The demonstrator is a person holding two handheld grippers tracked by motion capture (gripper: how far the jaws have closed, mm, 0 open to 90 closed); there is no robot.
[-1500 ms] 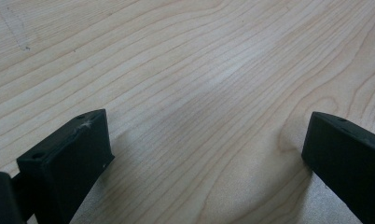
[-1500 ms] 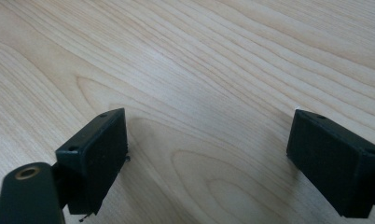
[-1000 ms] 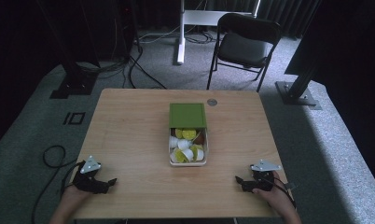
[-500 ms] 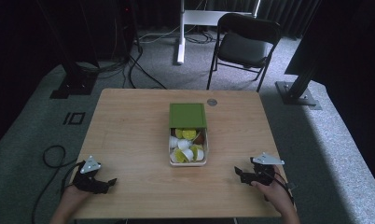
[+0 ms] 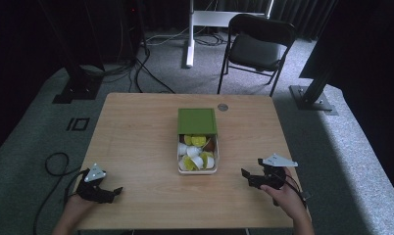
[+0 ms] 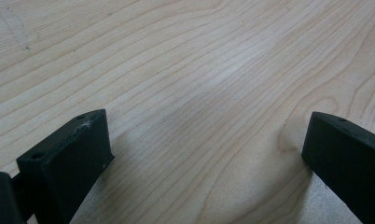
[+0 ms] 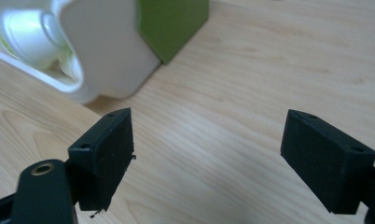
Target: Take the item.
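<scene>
Two grippers sit low in the frame on the smooth wooden worktop (image 5: 136, 132). Left gripper (image 5: 117, 190) and right gripper (image 5: 243, 173) have fingers open, empty. White square box (image 5: 197, 169), green lid (image 5: 197, 121), sits mid-frame.

The right tool (image 7: 209, 149) hangs with jaws spread wide over bare tabletop (image 7: 269, 60). Ahead sits a white box (image 7: 106, 51) with a green lid (image 7: 171, 23).

Lab or studio: black curtains (image 5: 33, 34), rig stands (image 5: 77, 83), floor cables (image 5: 146, 63).
</scene>
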